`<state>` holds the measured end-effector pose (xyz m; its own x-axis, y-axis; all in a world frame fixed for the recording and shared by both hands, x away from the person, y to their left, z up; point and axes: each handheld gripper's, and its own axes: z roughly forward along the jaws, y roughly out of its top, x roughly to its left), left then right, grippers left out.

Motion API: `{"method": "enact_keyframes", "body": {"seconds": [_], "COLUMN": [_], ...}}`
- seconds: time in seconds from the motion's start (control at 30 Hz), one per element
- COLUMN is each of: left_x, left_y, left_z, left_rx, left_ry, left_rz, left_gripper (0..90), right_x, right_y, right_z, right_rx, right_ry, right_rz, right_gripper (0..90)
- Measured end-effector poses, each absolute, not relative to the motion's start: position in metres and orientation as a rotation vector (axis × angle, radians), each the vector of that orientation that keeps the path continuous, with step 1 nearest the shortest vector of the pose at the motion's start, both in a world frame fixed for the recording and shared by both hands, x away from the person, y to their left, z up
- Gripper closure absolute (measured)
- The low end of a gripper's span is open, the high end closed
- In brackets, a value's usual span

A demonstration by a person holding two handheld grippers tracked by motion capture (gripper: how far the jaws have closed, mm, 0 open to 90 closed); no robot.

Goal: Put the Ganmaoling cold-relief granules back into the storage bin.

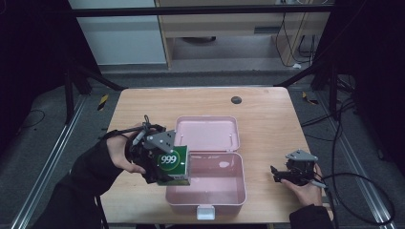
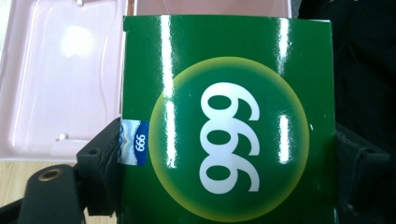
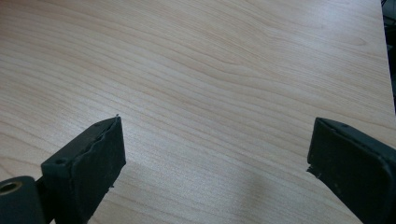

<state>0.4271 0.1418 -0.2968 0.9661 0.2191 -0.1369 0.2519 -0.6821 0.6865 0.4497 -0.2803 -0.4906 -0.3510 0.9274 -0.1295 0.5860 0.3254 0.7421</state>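
Green box (image 1: 173, 164) pinched upright in left gripper (image 1: 160, 162) over pink case's (image 1: 229, 195) left rim — right gripper (image 1: 282, 175) spread, low on table (image 1: 267, 119).

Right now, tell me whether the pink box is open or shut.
Open: the pink box has its lid swung back flat on the table, inside bare.

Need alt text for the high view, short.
The left gripper holds a green box marked 999 over the left edge of an open pink case on a wooden table. The right gripper rests open on the table, empty.
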Motion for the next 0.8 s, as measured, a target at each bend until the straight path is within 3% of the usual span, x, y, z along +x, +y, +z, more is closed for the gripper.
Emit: {"method": "enact_keyframes", "body": {"seconds": [0.8], "left_x": [0.437], "left_y": [0.108], "left_z": [-0.322], "left_rx": [2.396], "left_ry": [0.298], "left_rz": [-0.091], "left_gripper": [15.0], "right_x": [0.450], "right_y": [-0.279], "right_z": [-0.491], "right_rx": [1.327], "right_ry": [2.052], "right_rz": [0.813], "right_gripper": [4.4]}}
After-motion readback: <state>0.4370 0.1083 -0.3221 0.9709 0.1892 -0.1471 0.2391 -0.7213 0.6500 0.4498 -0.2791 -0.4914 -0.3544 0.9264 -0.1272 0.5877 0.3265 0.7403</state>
